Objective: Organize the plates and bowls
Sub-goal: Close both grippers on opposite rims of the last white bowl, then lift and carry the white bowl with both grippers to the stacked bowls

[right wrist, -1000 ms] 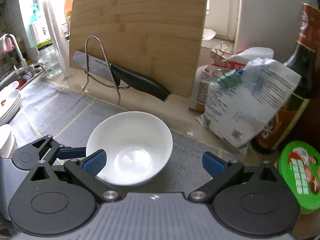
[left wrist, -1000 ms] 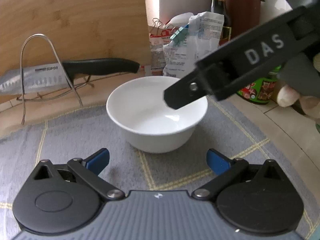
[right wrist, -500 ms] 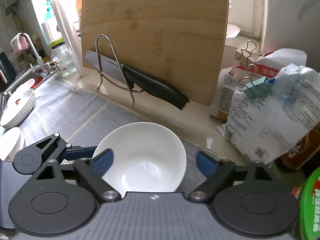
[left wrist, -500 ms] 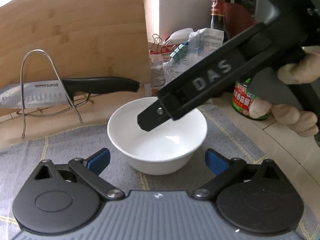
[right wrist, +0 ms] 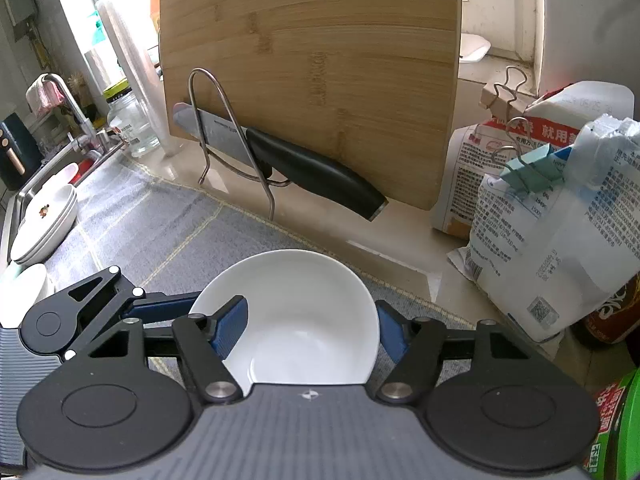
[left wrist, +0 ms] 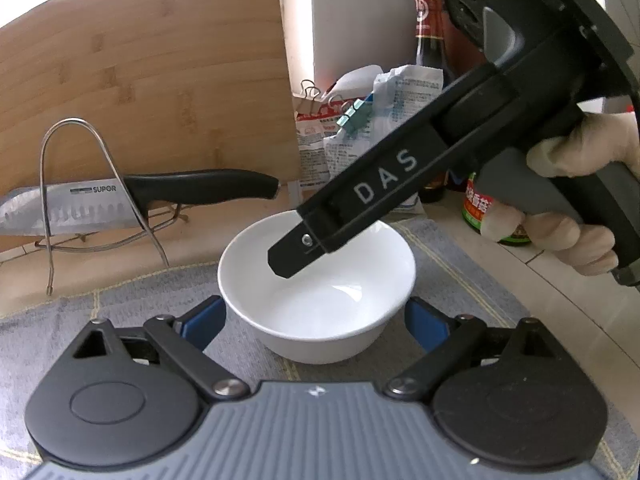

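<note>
Left tool (left wrist: pixel 316 316) flanked a white bowl (left wrist: pixel 320 300) on the worktop (right wrist: pixel 360 232). Its jaws had just been closing with the bowl between them, a blue pad at each side of the wall. Whether the pads already pressed could not be told. The low hold on opposite sides looked meant to lift the bowl level.

Right tool (right wrist: pixel 310 328), carried in a hand (left wrist: pixel 580 200), hung over the bowl with jaws apart, gripping nothing. One finger sat over the hollow and the other past the rim, perhaps to steady the bowl or take it over.

Behind, a bamboo board (right wrist: pixel 312 60) leaned upright against the wall. A grey mat (right wrist: pixel 160 216) covered most of the worktop, and the bowl stood on it. Clipped bags (right wrist: pixel 560 240) crowded the right side. A knife (right wrist: pixel 312 172) lay across a wire rack (right wrist: pixel 216 120) before the board. Stacked plates (right wrist: pixel 44 224) waited at far left by a tap (right wrist: pixel 68 96), the bowl's likely destination.
</note>
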`<state>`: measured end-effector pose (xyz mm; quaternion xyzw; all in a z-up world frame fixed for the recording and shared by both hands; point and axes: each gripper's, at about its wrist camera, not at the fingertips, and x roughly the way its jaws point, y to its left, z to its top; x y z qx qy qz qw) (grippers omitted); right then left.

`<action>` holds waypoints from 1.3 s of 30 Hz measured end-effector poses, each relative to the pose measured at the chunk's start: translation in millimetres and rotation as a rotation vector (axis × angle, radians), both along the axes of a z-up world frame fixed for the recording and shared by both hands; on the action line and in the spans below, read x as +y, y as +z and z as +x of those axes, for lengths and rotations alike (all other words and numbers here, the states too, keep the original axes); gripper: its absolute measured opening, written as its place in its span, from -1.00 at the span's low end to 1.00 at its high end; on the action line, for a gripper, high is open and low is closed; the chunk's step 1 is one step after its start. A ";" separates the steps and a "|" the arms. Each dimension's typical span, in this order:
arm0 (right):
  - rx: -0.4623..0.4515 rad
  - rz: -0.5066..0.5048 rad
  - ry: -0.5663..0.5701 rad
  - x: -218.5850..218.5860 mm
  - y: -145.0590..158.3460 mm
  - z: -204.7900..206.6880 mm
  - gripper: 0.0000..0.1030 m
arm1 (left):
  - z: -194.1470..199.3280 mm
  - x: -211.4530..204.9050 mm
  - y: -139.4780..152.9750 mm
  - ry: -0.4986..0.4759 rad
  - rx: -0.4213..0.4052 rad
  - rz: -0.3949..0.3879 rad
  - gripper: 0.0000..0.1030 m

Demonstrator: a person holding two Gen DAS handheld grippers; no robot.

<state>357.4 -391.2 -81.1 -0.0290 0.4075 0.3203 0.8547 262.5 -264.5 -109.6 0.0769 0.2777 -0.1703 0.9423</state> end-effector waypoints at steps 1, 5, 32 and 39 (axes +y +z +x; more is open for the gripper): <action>0.000 0.000 0.001 -0.1 0.0 -0.1 0.43 | 0.4 0.2 0.1 -0.003 -0.001 -0.001 0.84; -0.001 -0.003 0.001 0.1 -0.2 -0.5 0.43 | 1.5 0.4 0.1 -0.006 -0.007 0.001 0.82; -0.002 0.005 0.009 3.8 12.7 -18.8 0.44 | -9.1 5.7 12.9 -0.033 0.028 0.026 0.79; -0.018 0.010 0.029 13.6 28.3 -45.3 0.44 | -35.5 18.3 30.9 -0.045 0.025 0.025 0.79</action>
